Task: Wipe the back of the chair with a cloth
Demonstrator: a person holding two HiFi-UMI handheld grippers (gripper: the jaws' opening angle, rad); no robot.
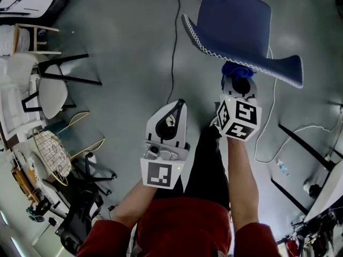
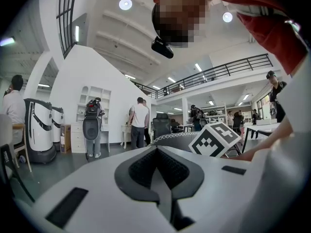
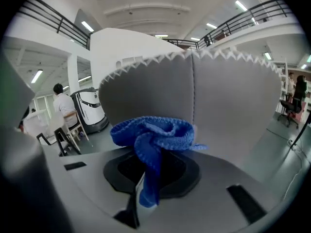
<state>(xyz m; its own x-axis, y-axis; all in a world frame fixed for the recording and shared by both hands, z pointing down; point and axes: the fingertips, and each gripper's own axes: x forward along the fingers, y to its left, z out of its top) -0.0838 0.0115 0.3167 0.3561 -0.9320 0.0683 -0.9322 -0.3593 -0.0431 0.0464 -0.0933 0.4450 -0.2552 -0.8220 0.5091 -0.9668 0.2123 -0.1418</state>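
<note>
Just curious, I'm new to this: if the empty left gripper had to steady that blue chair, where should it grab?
Likely the chair's stitched top rim, taken from above, left of the cloth: that edge looks thin and exposed, so fingers can straddle it. The left gripper is shut, so it must open first.

you wear a red top (image 1: 185,226) with red sleeves (image 1: 104,239) and black trousers (image 1: 208,162). your left gripper (image 1: 177,105) is a smooth white shell around a black ribbed hollow. your right gripper (image 1: 239,80) is built the same. each carries a white cube (image 1: 161,174) with black square markers and a small green light.
</note>
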